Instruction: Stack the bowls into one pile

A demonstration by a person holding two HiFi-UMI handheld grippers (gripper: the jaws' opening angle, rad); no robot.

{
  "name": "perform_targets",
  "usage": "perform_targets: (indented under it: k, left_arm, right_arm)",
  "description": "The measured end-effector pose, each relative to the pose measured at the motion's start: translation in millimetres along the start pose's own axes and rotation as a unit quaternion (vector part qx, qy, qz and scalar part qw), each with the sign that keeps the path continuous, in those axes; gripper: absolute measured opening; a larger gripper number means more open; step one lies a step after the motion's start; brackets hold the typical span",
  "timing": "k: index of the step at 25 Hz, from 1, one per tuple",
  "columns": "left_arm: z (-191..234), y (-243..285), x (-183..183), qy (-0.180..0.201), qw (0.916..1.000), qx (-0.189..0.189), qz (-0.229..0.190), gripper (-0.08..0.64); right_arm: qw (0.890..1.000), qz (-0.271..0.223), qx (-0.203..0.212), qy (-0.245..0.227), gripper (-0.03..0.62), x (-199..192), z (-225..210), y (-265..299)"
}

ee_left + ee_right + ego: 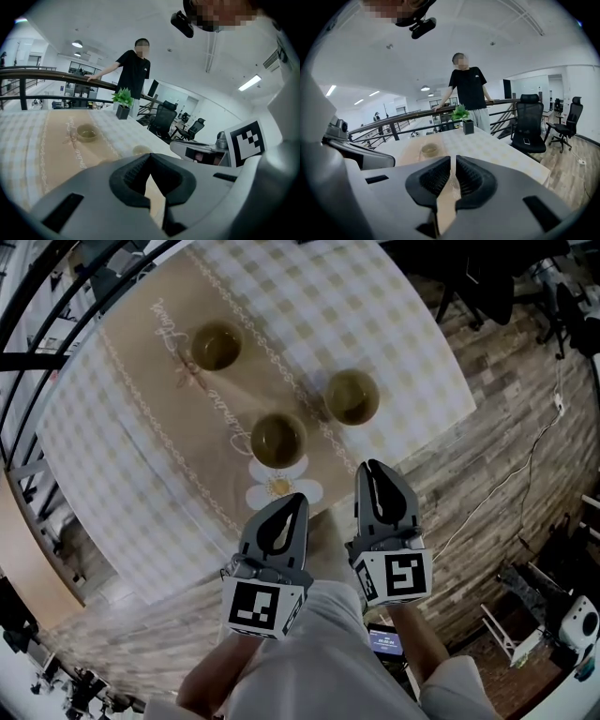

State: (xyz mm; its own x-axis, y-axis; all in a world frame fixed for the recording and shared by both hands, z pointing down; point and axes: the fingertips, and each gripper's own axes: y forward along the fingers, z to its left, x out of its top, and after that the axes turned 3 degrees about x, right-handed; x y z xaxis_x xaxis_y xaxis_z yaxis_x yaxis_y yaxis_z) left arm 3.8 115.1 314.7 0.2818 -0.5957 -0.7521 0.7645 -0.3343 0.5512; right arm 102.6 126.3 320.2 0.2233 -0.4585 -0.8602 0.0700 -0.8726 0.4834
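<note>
Three olive-green bowls stand apart on the tan runner of a checked tablecloth: a far bowl (217, 345), a right bowl (352, 396) and a near bowl (277, 440). None is stacked. My left gripper (297, 499) hovers at the table's near edge, just short of the near bowl, shut and empty. My right gripper (368, 468) is beside it, below the right bowl, also shut with nothing in it. The left gripper view shows the far bowl (87, 133) and another bowl (141, 150) half hidden behind the jaws. The right gripper view shows one bowl (430, 150) above its jaws.
A small potted plant (123, 103) stands at the table's far edge. A person in a black shirt (469, 93) leans on the railing behind it. Office chairs (528, 124) stand to the right on the wooden floor. A dark railing (56, 324) runs along the table's left side.
</note>
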Motion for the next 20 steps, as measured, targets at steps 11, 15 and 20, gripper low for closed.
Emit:
perform_targets:
  k: [11,15,20]
  left_arm:
    - [-3,57,-15,-0.013,0.9998,0.007,0.015,0.018]
    - [-4,76,-20,-0.017,0.9996,0.010,0.022,0.018]
    - [-3,98,-27,-0.021,0.9994,0.016,0.024,0.018]
  right_arm:
    - [0.999,0.031,-0.012,0.007,0.041,-30,-47,35]
    - [0.998,0.055,-0.020,0.006,0.041,-44,-65,48]
    - [0.997,0.062,-0.024,0.028,0.041,-56,-85,68]
